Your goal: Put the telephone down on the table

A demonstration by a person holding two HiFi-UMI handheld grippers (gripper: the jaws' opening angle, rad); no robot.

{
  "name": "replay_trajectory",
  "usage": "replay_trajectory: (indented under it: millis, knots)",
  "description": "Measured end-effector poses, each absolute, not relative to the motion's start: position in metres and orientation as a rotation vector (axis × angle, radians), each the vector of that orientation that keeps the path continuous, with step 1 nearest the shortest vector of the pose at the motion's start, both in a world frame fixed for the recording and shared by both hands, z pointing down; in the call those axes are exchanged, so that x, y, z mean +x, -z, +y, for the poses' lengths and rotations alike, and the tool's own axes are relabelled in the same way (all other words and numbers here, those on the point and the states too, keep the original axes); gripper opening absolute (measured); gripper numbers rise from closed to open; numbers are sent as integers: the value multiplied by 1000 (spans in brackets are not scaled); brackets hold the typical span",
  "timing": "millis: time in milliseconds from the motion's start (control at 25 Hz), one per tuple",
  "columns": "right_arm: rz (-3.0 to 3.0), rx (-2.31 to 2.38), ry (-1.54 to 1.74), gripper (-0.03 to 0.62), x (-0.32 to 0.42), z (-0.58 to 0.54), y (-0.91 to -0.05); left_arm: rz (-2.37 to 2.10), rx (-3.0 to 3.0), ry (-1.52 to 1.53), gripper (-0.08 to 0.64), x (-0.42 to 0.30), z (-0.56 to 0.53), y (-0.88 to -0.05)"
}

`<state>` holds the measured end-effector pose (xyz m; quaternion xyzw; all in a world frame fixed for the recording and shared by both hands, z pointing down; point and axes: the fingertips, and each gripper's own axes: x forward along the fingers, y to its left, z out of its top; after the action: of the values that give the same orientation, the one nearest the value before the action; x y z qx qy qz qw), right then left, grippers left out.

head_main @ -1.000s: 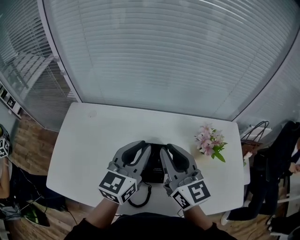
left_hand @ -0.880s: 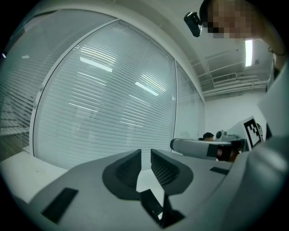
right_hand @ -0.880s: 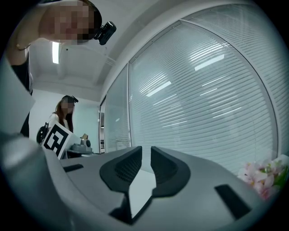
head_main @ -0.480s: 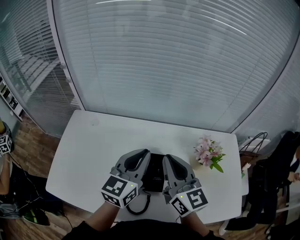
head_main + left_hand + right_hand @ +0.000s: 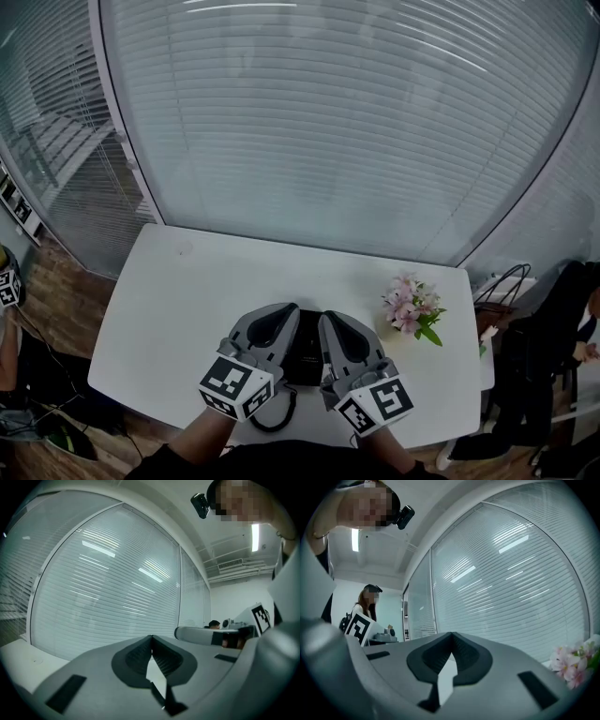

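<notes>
- Both tools have just drawn shut. The left hand-held gripper now has its jaws tip to tip, and only a sliver of white table shows below the meeting point. A second ago the jaws stood a little apart.
- The right hand-held gripper has done the same. Its ribbed pads meet at the tips, and nothing is caught between them.
- In the head view the left hand-held gripper and the right hand-held gripper sit side by side, pointing away from the person. Neither has shifted noticeably from a second ago.
- The black telephone lies between and partly beneath them, near the front edge of the white table. It is in the same spot as before.
- Its coiled cord loops off toward the person.
- The pink flowers stand well apart to the right, untouched, in front of the wall of slatted blinds.
- With both pairs of jaws empty and the telephone apparently resting on the table, the put-down looks finished, or at least nothing is being carried.
- The tools cover much of the telephone, so I cannot tell whether the handset sits squarely on its base.
</notes>
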<state>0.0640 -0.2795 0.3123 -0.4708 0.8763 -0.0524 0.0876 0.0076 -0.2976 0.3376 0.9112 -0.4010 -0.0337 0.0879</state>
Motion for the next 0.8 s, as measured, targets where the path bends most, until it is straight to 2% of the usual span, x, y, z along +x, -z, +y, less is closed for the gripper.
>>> replay_trajectory:
  millis: [800]
  knots:
    - [2607, -1464, 86, 3, 62, -278, -305, -1186, 2708, 105, 14, 7, -294, -333]
